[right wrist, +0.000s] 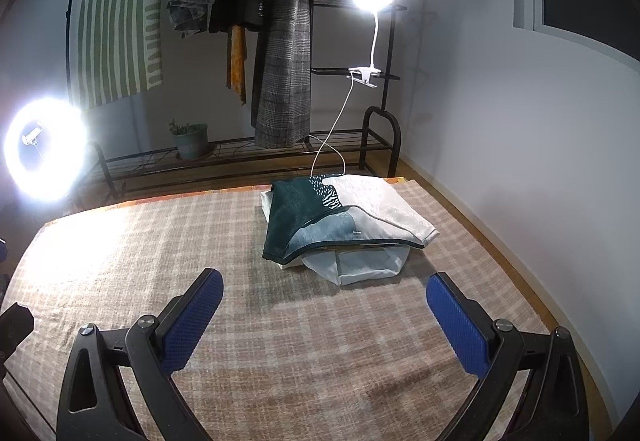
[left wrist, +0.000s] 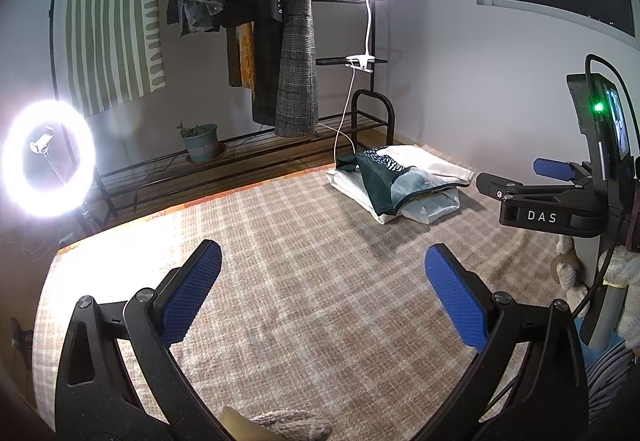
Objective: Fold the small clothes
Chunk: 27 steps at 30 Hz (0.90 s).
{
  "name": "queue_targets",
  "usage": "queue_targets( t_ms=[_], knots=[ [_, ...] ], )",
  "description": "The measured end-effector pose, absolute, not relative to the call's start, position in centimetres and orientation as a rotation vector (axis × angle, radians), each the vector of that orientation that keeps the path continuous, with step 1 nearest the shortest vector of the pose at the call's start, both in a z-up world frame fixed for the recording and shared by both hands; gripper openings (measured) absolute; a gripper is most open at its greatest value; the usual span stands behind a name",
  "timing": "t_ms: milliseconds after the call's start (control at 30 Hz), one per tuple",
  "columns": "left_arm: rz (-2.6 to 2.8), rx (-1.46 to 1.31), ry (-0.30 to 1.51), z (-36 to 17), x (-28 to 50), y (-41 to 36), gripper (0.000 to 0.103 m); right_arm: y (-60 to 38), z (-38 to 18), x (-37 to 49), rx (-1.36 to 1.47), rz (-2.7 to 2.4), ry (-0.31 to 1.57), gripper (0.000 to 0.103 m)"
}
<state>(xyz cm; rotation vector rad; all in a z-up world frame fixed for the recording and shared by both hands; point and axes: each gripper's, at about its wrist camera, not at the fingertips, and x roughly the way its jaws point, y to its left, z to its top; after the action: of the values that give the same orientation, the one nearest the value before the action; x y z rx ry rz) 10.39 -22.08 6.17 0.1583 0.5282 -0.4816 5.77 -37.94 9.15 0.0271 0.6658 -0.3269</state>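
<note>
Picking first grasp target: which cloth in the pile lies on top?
The dark green patterned cloth. It drapes over the white pieces, which stick out beneath it.

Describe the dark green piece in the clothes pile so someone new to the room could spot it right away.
Start at the checked rug and look to its far end, near the black clothes rack. A small pile of folded fabric lies there. The dark green cloth is on top, draped over its left side, the only dark piece among white and pale ones.
</note>
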Motion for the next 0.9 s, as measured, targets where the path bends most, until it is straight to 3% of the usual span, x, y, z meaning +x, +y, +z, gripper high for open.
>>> queue_targets(
  t_ms=[900],
  knots=[
    [-0.476, 0.153, 0.528, 6.25, 10.21, -22.29, 0.103, -38.1, 9.02, 6.22, 0.023, -0.307, 0.67, 0.102]
  ],
)
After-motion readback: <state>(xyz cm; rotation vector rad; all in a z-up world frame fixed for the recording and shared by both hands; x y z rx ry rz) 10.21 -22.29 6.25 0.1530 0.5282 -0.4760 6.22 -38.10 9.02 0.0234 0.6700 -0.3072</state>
